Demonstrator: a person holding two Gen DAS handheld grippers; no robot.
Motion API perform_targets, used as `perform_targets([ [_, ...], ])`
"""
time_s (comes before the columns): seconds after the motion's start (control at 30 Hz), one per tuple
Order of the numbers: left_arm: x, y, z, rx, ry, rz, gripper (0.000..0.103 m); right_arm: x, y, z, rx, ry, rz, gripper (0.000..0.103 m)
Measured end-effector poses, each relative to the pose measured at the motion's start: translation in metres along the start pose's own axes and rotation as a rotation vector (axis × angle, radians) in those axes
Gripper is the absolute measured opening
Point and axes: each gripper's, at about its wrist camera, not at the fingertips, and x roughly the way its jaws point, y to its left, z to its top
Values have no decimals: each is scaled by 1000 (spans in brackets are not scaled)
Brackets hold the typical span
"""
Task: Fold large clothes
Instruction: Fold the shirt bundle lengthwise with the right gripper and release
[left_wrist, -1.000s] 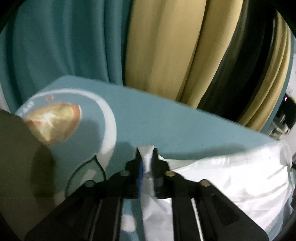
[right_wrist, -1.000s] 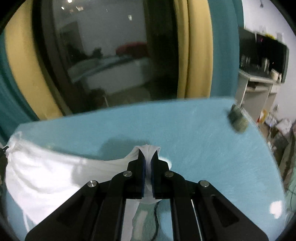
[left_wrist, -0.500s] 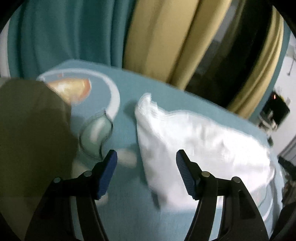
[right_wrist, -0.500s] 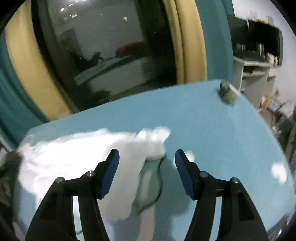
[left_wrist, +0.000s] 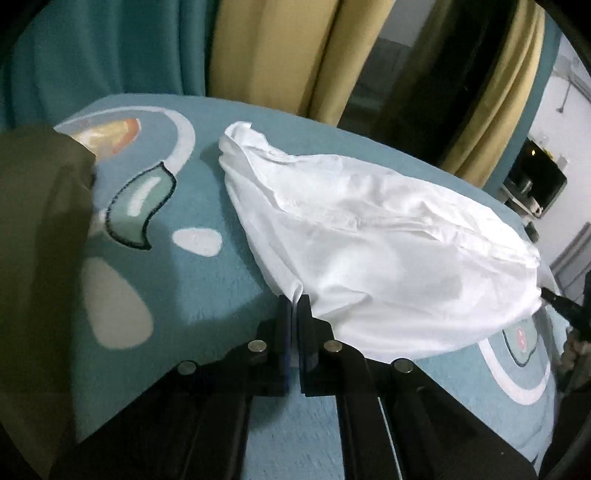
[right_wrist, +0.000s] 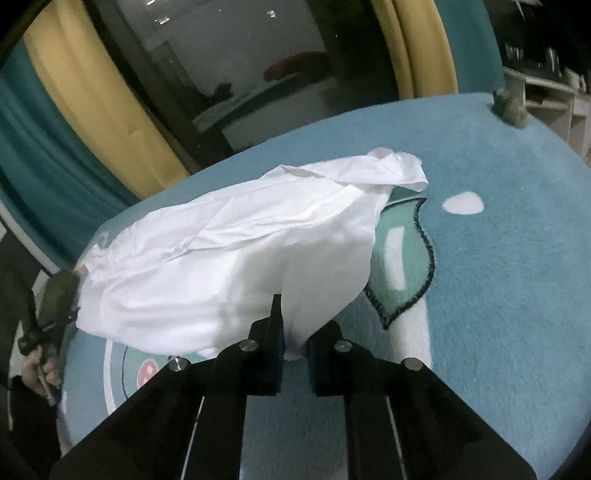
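Teal and yellow curtains (left_wrist: 258, 55) hang behind a teal rug (left_wrist: 207, 295) patterned with white and green shapes. On it we count one white garment (left_wrist: 369, 240), lying crumpled across the middle. We hold two tools. The left tool (left_wrist: 294, 306) has just clamped shut on the garment's near edge, cloth pinched between its pads. The right tool (right_wrist: 291, 332) has likewise just closed, gripping a bunched fold at the garment's near edge. Olive fabric (left_wrist: 33, 240) fills the left.
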Motion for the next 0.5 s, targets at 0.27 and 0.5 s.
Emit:
perform_targets([
  [0.27, -63, -9, -18, 8, -106, -13, 2, -50, 18, -21, -66, -41, -27, 8],
  [0.5, -109, -18, -46, 34, -89, -43, 2, -101, 19, -59, -60, -62, -39, 8],
])
